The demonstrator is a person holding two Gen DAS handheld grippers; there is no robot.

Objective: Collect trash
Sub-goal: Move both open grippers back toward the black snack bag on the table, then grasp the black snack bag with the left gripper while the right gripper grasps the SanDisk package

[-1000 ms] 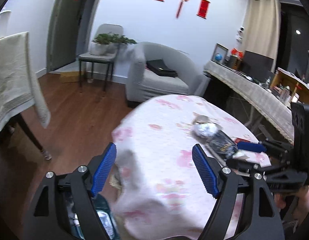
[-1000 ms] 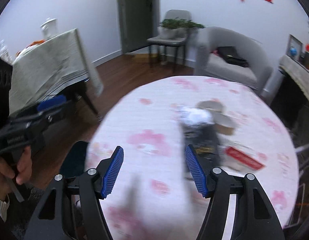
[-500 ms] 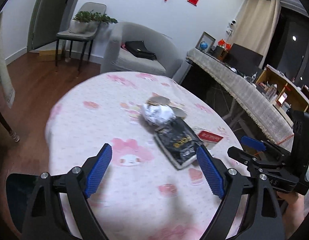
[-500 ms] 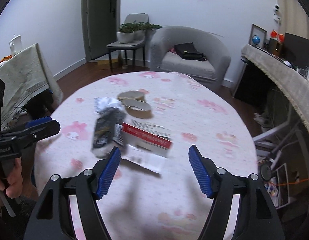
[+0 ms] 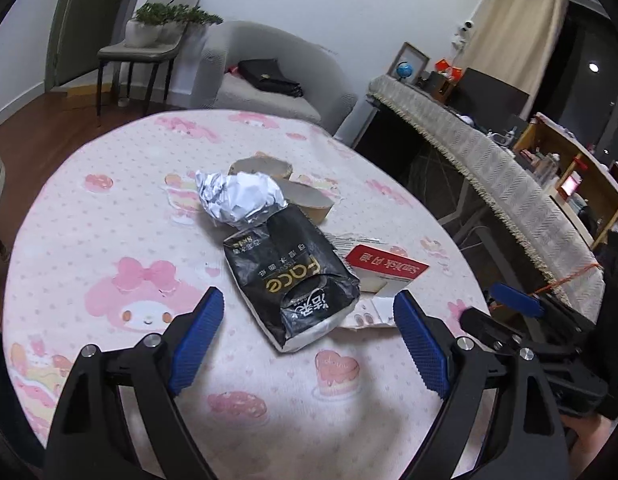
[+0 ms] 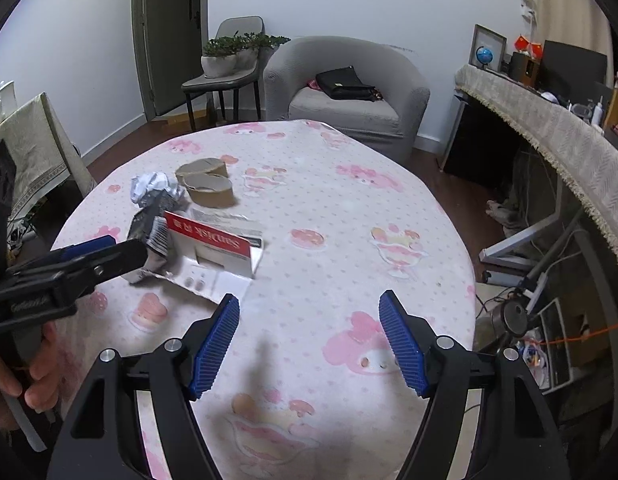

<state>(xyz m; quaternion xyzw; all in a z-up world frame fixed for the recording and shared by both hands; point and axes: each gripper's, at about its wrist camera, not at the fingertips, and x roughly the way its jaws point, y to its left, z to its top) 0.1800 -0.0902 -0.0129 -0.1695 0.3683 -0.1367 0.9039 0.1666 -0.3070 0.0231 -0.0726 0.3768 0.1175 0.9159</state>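
A pile of trash lies on the round table with a pink cartoon cloth [image 5: 121, 240]. A black tissue packet [image 5: 293, 280] lies just ahead of my open, empty left gripper [image 5: 305, 336]. Behind it are a crumpled foil wad [image 5: 237, 196] and two cardboard tape rolls [image 5: 305, 200]. A red and white card package [image 5: 383, 268] lies to its right. In the right wrist view the package [image 6: 213, 244], the foil [image 6: 153, 190] and the rolls [image 6: 209, 188] sit left of centre. My right gripper [image 6: 309, 344] is open and empty over bare cloth.
A grey armchair [image 6: 349, 92] with a black bag stands behind the table. A chair with potted plants [image 6: 225, 60] is by the door. A long covered desk [image 6: 549, 128] runs along the right, with cables and clutter on the floor under it. Another covered table [image 6: 33, 148] stands at left.
Both grippers have swung from the table's left edge over the table. The left one has closed in on the black packet. Both stay open.
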